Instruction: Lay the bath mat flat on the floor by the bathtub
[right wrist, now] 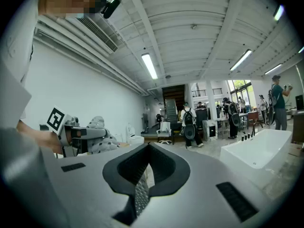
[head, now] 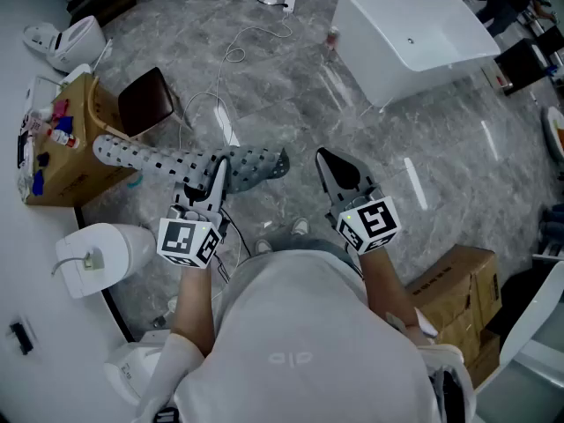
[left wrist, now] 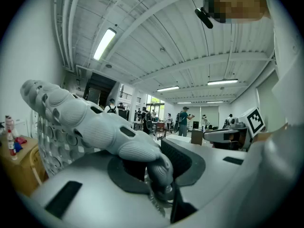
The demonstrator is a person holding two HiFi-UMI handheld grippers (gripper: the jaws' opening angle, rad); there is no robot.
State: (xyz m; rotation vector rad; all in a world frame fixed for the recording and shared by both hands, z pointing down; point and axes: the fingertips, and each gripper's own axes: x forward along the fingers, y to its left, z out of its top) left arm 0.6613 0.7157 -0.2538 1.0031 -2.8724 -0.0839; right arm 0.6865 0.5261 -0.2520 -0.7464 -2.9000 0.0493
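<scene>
The bath mat (head: 176, 160) is a grey rubbery roll dotted with holes, held level above the floor in front of me. My left gripper (head: 218, 169) is shut on it near the roll's middle. In the left gripper view the mat (left wrist: 90, 125) runs up and to the left from the pinched part between the jaws of the left gripper (left wrist: 160, 171). My right gripper (head: 327, 159) hangs beside the mat's right end, shut and empty, apart from the mat. In the right gripper view the jaws of the right gripper (right wrist: 140, 174) meet on nothing. The white bathtub (head: 414, 33) stands on the floor at the far right.
A cardboard box (head: 66, 144) with bottles and a dark stool (head: 145, 100) stand at the left, with a white toilet (head: 97, 254) near my left elbow. Cables (head: 231, 55) trail over the grey marble floor. Another cardboard box (head: 458, 280) sits at the right.
</scene>
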